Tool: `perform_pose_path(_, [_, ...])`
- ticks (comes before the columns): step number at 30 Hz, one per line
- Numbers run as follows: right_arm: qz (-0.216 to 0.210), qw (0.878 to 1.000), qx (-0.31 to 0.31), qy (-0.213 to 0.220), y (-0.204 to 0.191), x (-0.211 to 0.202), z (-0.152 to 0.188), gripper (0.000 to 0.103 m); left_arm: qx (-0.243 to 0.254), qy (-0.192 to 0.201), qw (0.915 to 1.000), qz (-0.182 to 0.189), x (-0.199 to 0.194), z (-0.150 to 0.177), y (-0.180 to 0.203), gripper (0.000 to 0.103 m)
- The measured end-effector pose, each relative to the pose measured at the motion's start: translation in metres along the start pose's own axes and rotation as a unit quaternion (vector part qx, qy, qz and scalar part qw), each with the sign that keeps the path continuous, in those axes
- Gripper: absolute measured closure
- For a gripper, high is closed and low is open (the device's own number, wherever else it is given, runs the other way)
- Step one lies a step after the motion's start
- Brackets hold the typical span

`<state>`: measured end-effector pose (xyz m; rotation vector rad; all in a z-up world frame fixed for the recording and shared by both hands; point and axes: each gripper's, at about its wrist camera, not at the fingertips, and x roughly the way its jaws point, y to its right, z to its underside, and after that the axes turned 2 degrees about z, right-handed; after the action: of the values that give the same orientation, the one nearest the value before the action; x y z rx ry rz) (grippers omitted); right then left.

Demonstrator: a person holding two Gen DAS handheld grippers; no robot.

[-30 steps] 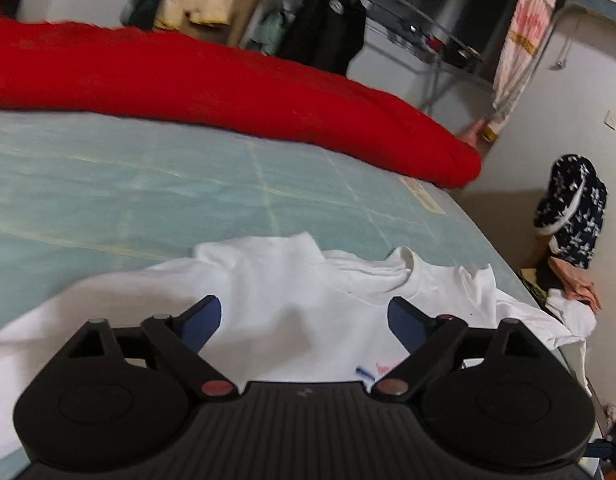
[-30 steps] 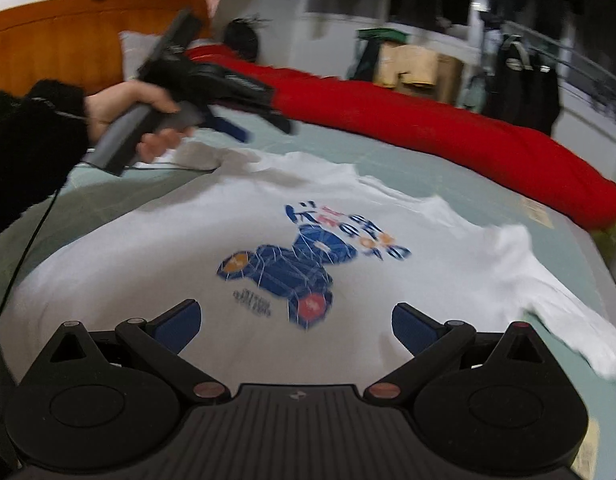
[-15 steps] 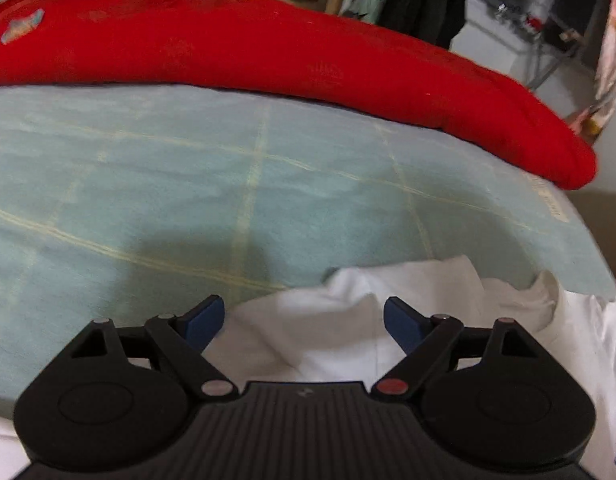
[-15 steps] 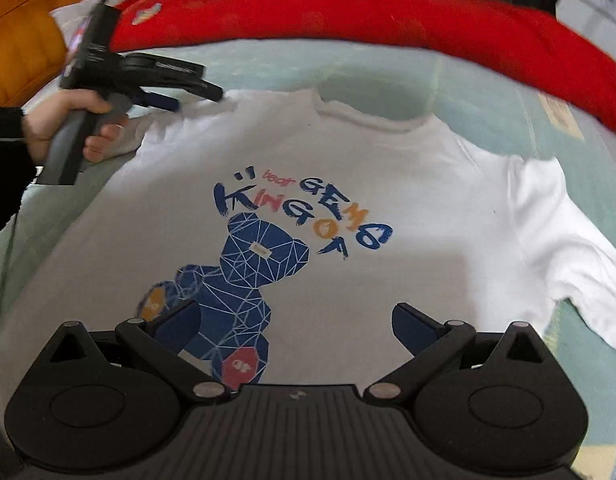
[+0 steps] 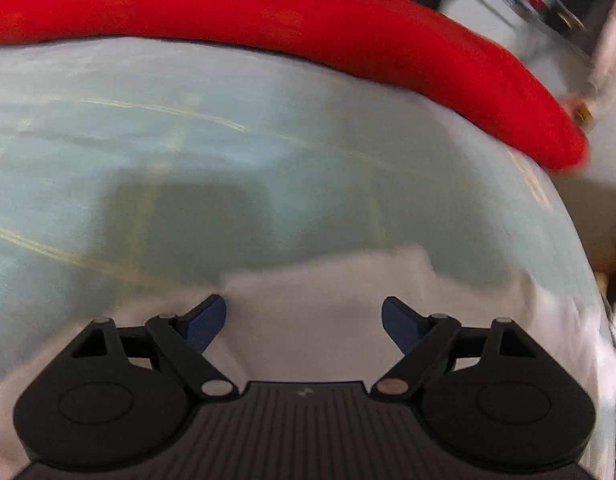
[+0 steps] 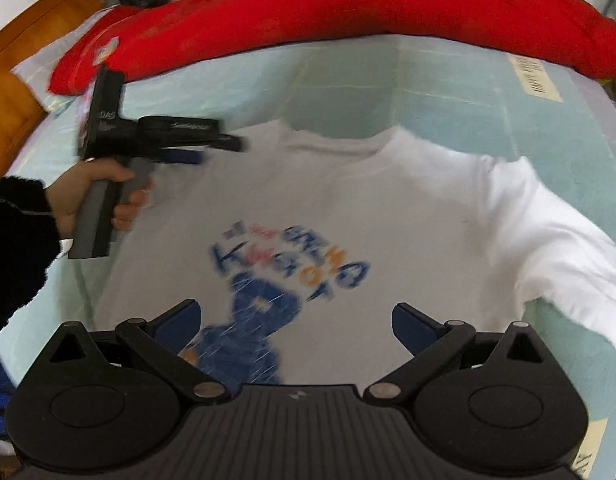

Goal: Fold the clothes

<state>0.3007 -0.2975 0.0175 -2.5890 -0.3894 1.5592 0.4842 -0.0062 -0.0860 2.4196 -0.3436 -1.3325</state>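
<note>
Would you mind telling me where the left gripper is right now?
In the right wrist view, the left gripper hovers open at the left, over the white T-shirt's shoulder beside the collar, with the red blanket behind it.

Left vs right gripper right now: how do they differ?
The left gripper hovers at the white T-shirt's shoulder edge near the collar; the right gripper hangs over its printed chest. The left faces mostly bare bedsheet; the right faces shirt. Both are open, holding nothing.

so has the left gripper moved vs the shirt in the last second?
Yes. The left gripper went from beyond the white t-shirt collar down to its shoulder, nearer the print.
</note>
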Motion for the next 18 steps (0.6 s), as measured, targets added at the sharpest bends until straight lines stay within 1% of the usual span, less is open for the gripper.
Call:
perform_pose_path(1, [0.009, 1.0, 0.005, 0.004, 0.006, 0.004, -0.005, 0.0, -0.013, -0.001, 0.9999, 0.008, -0.004, -0.005, -0.002, 0.017])
perform_pose_path(4, [0.024, 0.999, 0.016, 0.024, 0.023, 0.013, -0.021, 0.0, 0.012, -0.012, 0.9983, 0.055, -0.015, -0.005, 0.011, 0.017])
perform_pose_path(7, [0.018, 0.999, 0.011, 0.038, 0.035, 0.031, -0.039, 0.0, 0.041, -0.024, 0.9934, 0.104, -0.027, -0.005, 0.025, 0.016])
perform_pose_path(8, [0.013, 0.999, 0.003, 0.041, 0.037, 0.039, -0.045, 0.0, 0.044, -0.031, 0.9922, 0.112, -0.022, -0.004, 0.027, 0.016])
perform_pose_path(12, [-0.013, 0.998, -0.047, 0.036, 0.039, 0.08, -0.063, 0.0, 0.052, -0.064, 0.9879, 0.131, 0.011, 0.001, 0.034, 0.016])
perform_pose_path(14, [-0.019, 0.997, -0.063, 0.034, 0.041, 0.099, -0.07, 0.0, 0.055, -0.08, 0.9852, 0.141, 0.027, 0.003, 0.037, 0.016])
perform_pose_path(16, [-0.025, 0.996, -0.079, 0.031, 0.043, 0.118, -0.077, 0.0, 0.039, -0.065, 0.9864, 0.146, 0.038, -0.005, 0.03, 0.016])
perform_pose_path(18, [-0.031, 0.995, -0.095, 0.028, 0.045, 0.137, -0.084, 0.0, 0.031, -0.041, 0.99, 0.132, 0.042, -0.016, 0.027, 0.016])
